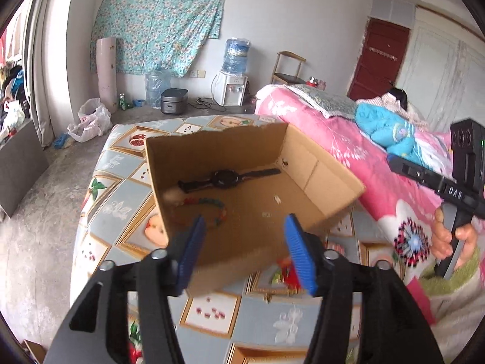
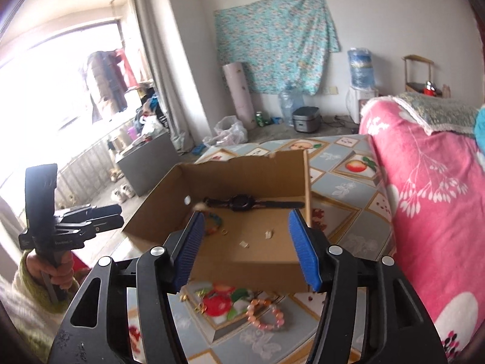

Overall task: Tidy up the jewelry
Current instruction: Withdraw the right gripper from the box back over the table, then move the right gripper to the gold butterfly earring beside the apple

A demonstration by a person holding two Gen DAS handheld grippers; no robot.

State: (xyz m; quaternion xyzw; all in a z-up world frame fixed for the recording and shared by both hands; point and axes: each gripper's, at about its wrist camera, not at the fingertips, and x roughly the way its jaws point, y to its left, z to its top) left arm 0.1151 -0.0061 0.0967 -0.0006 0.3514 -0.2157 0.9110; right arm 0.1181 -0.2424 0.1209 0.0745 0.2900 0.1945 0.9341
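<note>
Both tools hang released, nothing between their blue pads — left tool [image 1: 244, 227], right tool [image 2: 245, 223]. The cardboard box [image 2: 242, 270] sits on the patterned worktop [image 2: 348, 163], holding a black watch [image 2: 242, 202] and a colourful bead bracelet [image 1: 209, 206]. A pink bead bracelet [image 2: 266, 314] lies outside, near the box's front wall.

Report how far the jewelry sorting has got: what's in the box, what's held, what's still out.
Done: the black watch and a colourful beaded bracelet lie in the cardboard box.
In hand: nothing; the left gripper and right gripper are both open and empty.
Left: the pink bead bracelet and small gold pieces still on the table.
</note>
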